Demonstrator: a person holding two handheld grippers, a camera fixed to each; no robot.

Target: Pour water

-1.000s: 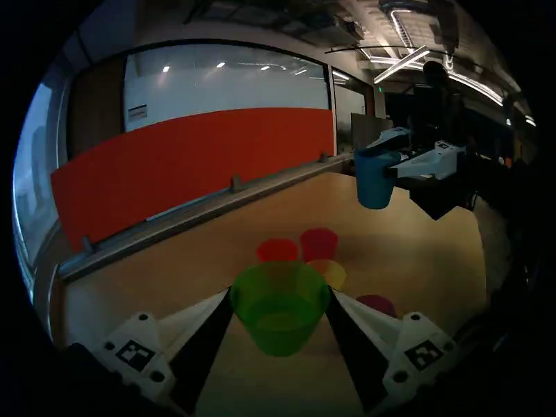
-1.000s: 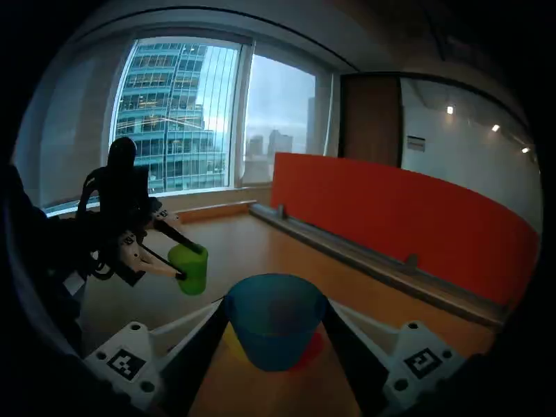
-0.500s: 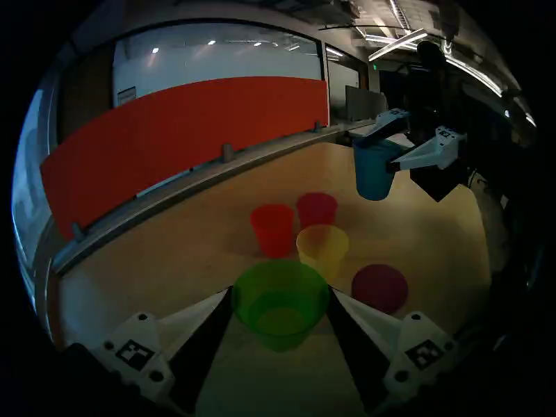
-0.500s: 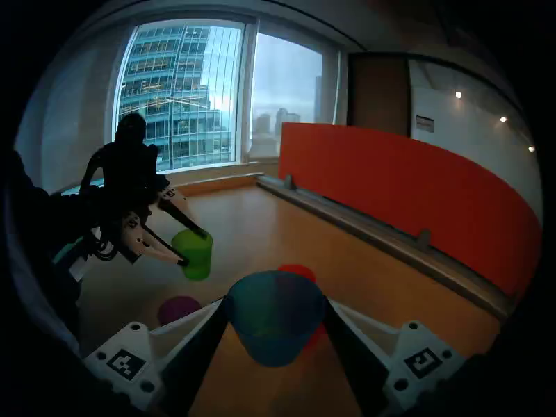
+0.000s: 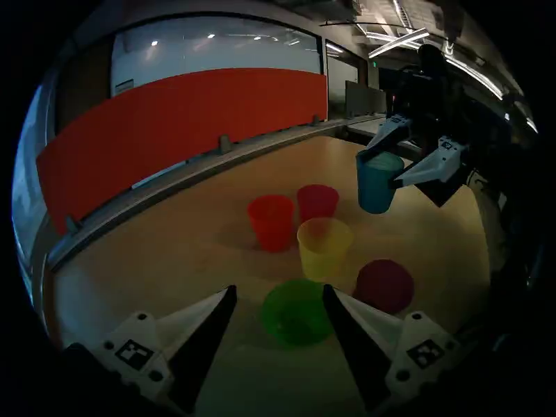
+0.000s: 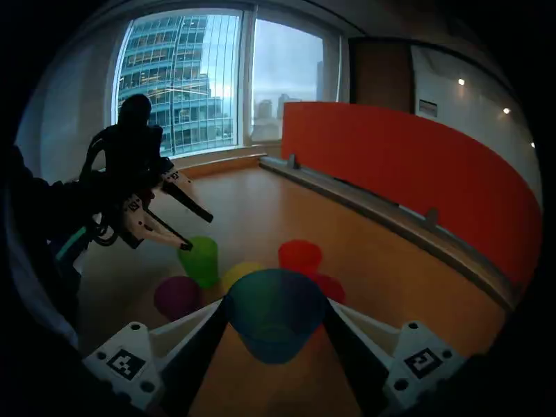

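Note:
A green cup stands on the wooden table, low between the fingers of my left gripper, which is open and no longer grips it. The right gripper view has that gripper just above the green cup. My right gripper is shut on a blue cup, held upright in the air. From the left gripper view, the blue cup hangs over the table's far right, beyond the other cups.
A red cup, a crimson cup, a yellow cup and a purple cup stand clustered beyond the green one. An orange partition with a rail borders the table's far edge. A person's dark sleeve holds the left gripper.
The green cup has gone from my left gripper's grip down onto the table, and the fingers have let go. The right gripper has lowered the blue cup closer to the cluster.

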